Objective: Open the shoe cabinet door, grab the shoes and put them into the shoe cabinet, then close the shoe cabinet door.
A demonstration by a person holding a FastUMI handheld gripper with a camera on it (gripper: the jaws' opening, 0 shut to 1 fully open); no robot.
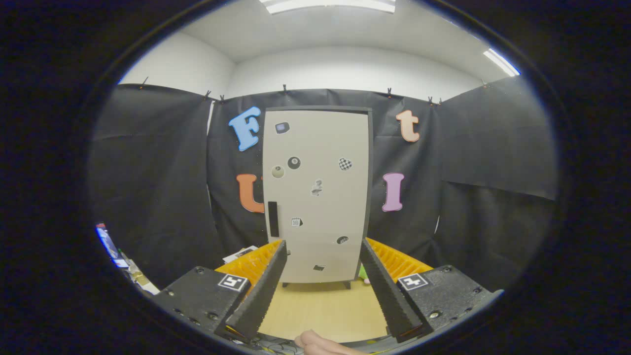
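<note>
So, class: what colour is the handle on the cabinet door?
Black, seen in the gripper view: handle on the pale door.

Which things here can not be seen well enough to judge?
- Inside of the shoe cabinet: hidden by its shut door, gripper view.
- Small green and pink thing beside the cabinet's foot: mostly hidden behind one finger of the open gripper.
- Stickers on the door: too small to tell.
</note>
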